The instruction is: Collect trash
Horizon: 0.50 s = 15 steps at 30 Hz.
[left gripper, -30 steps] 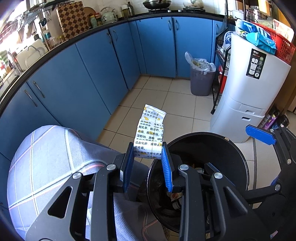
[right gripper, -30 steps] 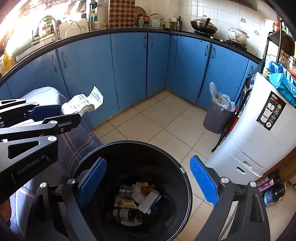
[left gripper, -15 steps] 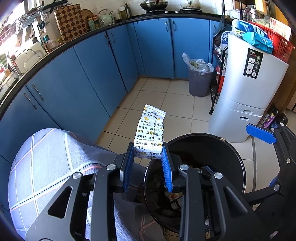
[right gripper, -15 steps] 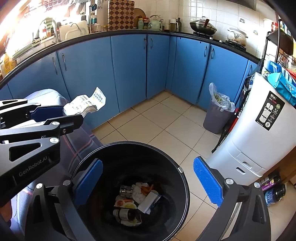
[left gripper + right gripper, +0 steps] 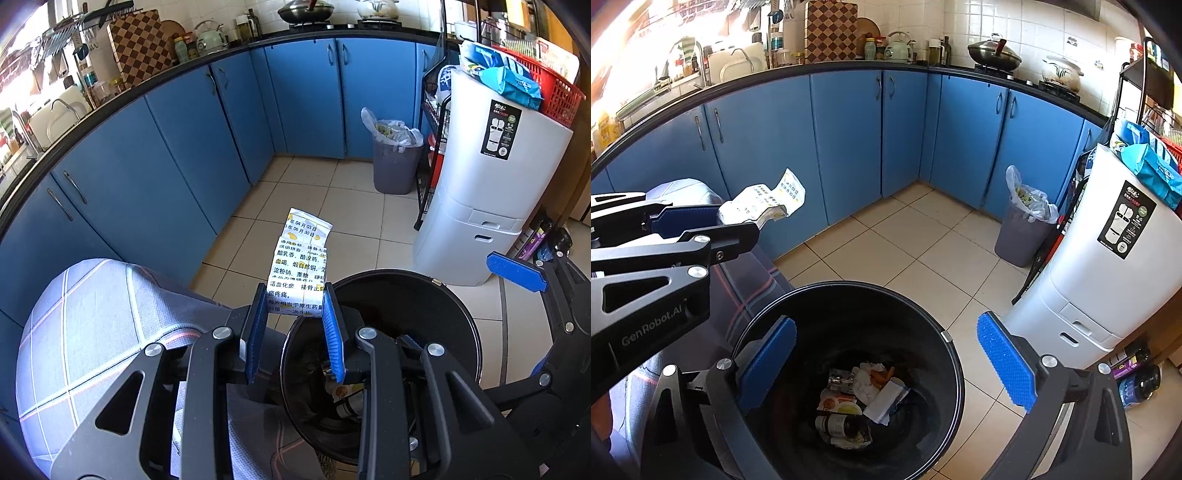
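My left gripper [image 5: 294,325] is shut on a white printed paper packet [image 5: 300,266], held up just left of the rim of a black round bin [image 5: 458,314]. In the right wrist view the packet [image 5: 764,201] sticks out of the left gripper [image 5: 738,225], above and to the left of the bin [image 5: 945,354]. My right gripper [image 5: 886,354] is open and empty, its jaws wide apart over the bin mouth. Bottles, wrappers and paper trash [image 5: 857,395] lie at the bin's bottom.
A grey plaid cushioned seat [image 5: 96,332] sits left of the bin. Blue cabinets [image 5: 849,140] line the walls. A small grey waste basket with a plastic liner [image 5: 1023,229] stands in the corner. A white appliance [image 5: 1100,273] stands to the right, bottles [image 5: 1137,380] at its foot.
Both grippers have lifted slightly and shifted; the bin appears a little lower and smaller in view. The left gripper still holds the packet, the right stays open.
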### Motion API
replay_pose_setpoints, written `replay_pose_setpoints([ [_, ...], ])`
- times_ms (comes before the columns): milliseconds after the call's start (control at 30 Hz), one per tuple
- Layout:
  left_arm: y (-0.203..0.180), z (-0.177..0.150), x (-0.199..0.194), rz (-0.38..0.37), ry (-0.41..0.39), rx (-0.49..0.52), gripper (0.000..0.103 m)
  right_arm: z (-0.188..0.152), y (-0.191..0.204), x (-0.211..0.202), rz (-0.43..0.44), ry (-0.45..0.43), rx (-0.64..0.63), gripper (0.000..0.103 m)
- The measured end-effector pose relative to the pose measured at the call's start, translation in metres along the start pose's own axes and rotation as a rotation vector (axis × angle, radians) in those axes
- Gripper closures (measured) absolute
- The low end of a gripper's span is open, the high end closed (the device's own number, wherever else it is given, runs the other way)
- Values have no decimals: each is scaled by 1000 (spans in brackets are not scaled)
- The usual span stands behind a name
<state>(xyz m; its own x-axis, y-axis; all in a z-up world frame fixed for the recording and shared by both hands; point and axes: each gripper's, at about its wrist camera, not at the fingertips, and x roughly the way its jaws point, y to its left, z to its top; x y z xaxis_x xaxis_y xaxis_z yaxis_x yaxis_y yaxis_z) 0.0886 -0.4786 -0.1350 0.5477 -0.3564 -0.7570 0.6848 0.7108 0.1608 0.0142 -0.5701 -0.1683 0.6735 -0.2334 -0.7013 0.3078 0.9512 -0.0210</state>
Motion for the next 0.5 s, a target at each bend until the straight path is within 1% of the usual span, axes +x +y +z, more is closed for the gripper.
replay_pose_setpoints([
  [200, -1, 2, -6, 0, -19, 0, 72, -1, 3, -1, 0, 3, -4, 7],
  [300, -2, 2, -6, -3, -15, -4, 71, -1, 4, -2, 3, 5, -9, 7],
  [333, -1, 2, -6, -6, -11, -8, 67, -2, 4, -2, 4, 5, -10, 7],
  [367, 0, 2, -6, -5, -8, -12, 45, -2, 5, -2, 5, 5, -12, 7],
  [400, 2, 2, -6, -3, -10, -19, 31, -2, 5, -2, 6, 5, -12, 7],
  [433, 4, 1, -9, 4, -31, -36, 16, -2, 5, -2, 7, 5, -13, 7],
  [467, 6, 1, -13, 6, -53, -49, 16, -2, 5, -3, 6, 5, -13, 7],
  [500, 6, 2, -15, 6, -58, -51, 16, -3, 5, -3, 6, 5, -13, 7],
])
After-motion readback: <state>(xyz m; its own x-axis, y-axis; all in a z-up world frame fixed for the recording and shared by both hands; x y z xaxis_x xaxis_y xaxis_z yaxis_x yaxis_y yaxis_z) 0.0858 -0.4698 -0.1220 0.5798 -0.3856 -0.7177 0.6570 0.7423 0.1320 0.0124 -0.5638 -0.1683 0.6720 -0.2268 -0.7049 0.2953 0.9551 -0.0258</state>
